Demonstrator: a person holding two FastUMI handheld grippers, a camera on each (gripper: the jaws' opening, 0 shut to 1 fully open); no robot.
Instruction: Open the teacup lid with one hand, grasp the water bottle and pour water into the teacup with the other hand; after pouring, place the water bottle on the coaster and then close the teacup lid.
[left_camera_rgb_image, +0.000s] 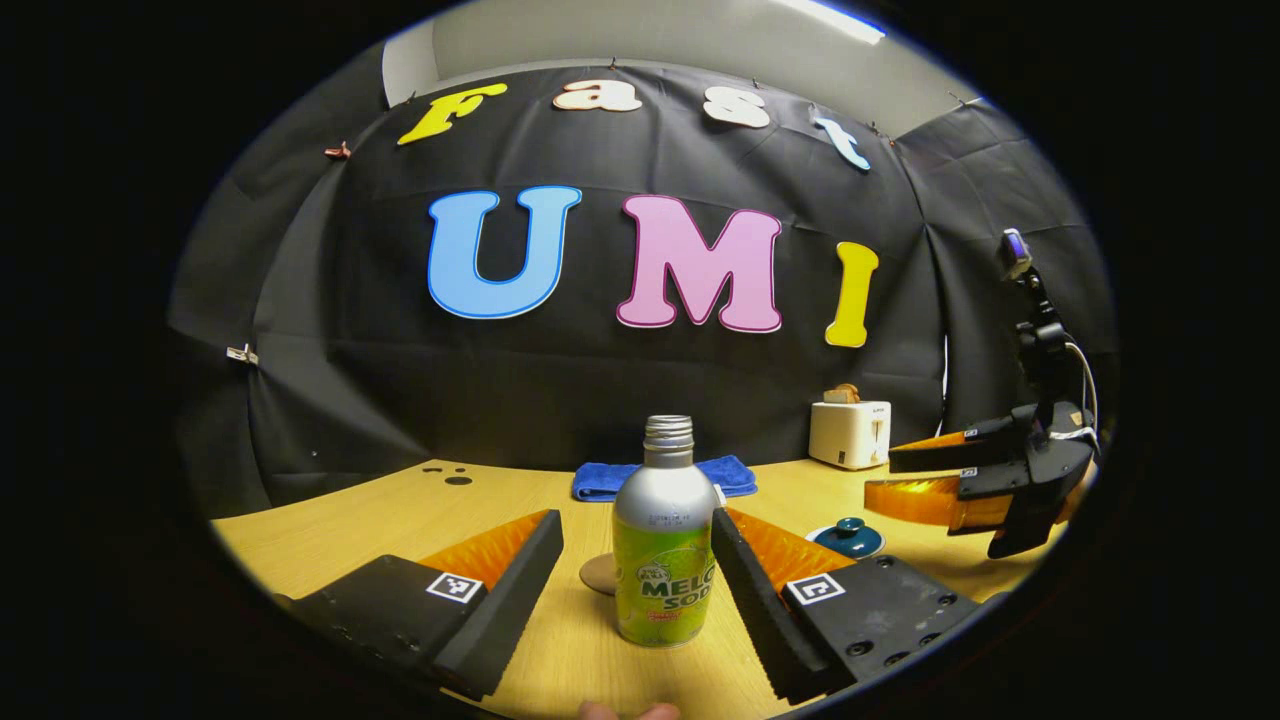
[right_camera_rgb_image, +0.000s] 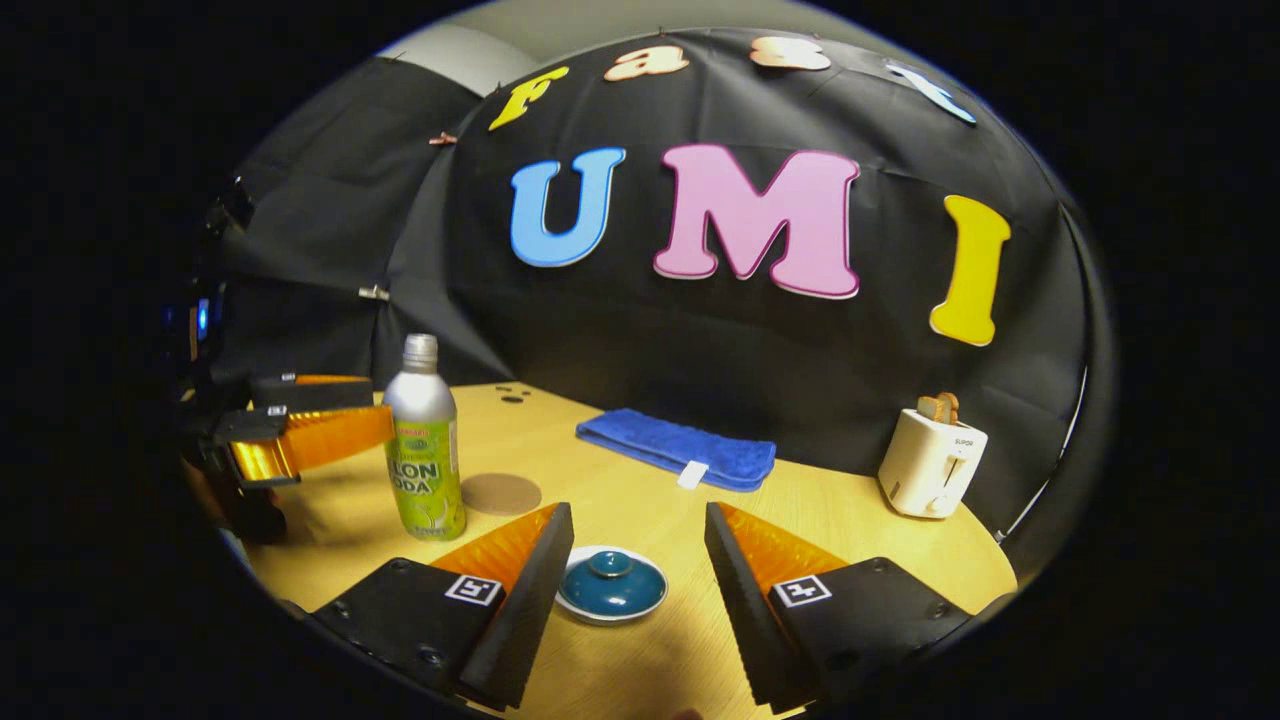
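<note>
water bottle (left_camera_rgb_image: 664, 540) stands upright on the table (left_camera_rgb_image: 400, 520) between the left gripper (left_camera_rgb_image: 636, 575) fingers — jaws wide, bracketing it for a side grasp. right gripper (right_camera_rgb_image: 638, 575), jaws wide, frames the teacup lid (right_camera_rgb_image: 611, 584); coaster (right_camera_rgb_image: 500, 493) sits just beside the bottle.

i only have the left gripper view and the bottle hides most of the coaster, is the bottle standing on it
Observer: No. In the right gripper view the round coaster lies bare on the table, beside the soda bottle and apart from it.
Operator: and the teacup lid, a finger cuts it off for me
Observer: The teacup lid sits knob up over a white rim, between the open fingers of the right hand-held gripper, which is not clamped on it.
</note>
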